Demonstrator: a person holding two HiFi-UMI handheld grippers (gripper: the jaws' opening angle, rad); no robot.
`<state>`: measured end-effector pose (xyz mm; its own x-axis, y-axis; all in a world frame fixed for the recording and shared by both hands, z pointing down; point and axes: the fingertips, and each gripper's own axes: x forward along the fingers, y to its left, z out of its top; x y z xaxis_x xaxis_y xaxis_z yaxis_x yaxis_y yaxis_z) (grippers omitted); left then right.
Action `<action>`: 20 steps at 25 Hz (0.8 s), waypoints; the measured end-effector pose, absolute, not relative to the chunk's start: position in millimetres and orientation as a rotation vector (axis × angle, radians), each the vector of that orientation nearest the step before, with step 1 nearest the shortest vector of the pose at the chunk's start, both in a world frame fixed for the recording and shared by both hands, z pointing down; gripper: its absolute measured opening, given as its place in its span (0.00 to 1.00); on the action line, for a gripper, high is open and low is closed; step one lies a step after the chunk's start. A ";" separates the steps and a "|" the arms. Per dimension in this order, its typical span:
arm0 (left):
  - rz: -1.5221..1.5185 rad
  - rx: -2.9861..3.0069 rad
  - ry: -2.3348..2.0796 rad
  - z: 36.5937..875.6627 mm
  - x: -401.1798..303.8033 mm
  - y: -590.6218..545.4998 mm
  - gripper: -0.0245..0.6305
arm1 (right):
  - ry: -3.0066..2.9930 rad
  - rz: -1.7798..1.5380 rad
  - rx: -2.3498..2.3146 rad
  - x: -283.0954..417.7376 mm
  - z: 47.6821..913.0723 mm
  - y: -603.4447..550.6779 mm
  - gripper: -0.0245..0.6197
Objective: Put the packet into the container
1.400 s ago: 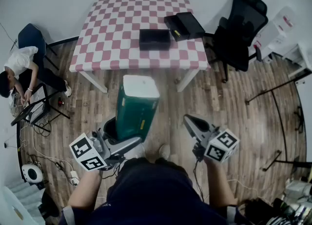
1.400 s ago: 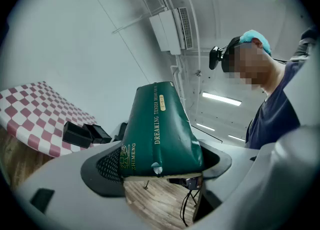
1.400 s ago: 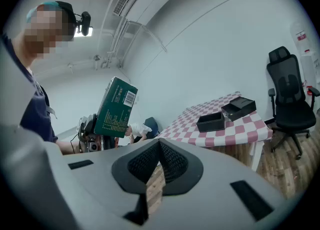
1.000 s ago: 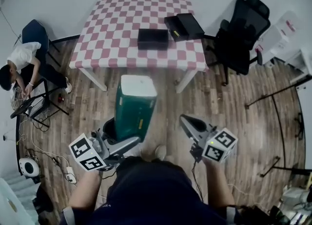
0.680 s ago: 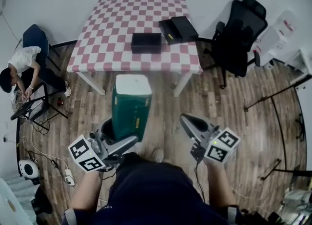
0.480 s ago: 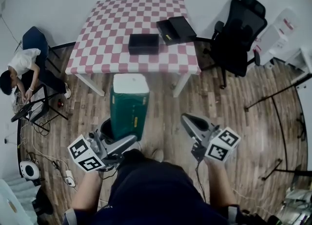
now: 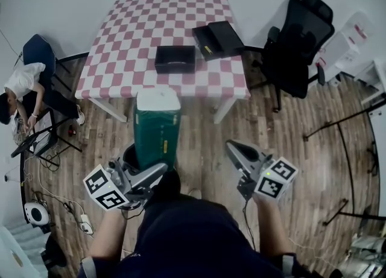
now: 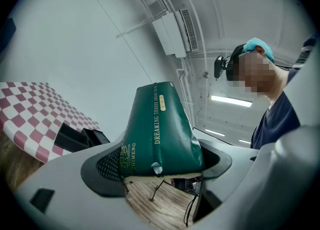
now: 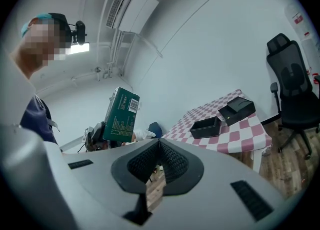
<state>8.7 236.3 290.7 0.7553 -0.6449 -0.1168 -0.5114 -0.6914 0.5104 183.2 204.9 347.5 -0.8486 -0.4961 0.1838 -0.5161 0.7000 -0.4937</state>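
My left gripper [image 7: 143, 166] is shut on the lower end of a tall green packet [image 7: 155, 127] with a white top, which it holds upright in front of me over the wooden floor. In the left gripper view the green packet [image 8: 159, 130] fills the middle, pinched at its base by that gripper [image 8: 161, 170]. An open black container [image 7: 175, 58] sits near the front of the checkered table [image 7: 120, 41], with its black lid [image 7: 217, 38] beside it. My right gripper [image 7: 233, 149] is shut and holds nothing; in its own view the jaws [image 9: 159, 148] are pressed together.
A black office chair [image 7: 298, 35] stands to the right of the table. At the far left a person [image 7: 21, 87] sits beside a blue chair [image 7: 39, 50]. Cables and a small white device [image 7: 35, 213] lie on the floor at lower left. White boxes [image 7: 347, 38] stand at far right.
The packet and left gripper have drifted a little to the left, and the table now sits closer ahead of the packet. Both grippers keep the same state.
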 end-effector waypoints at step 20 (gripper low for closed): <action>-0.238 2.472 -0.788 334.8 -114.0 2.2 0.69 | -2.801 0.928 1.037 68.0 361.0 -15.5 0.06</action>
<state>-114.0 2.2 334.8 0.8142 -0.5805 -0.0069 -0.4871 -0.6895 0.5360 68.0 -15.5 361.0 -0.7799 -0.5898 0.2096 -0.5983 0.6041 -0.5264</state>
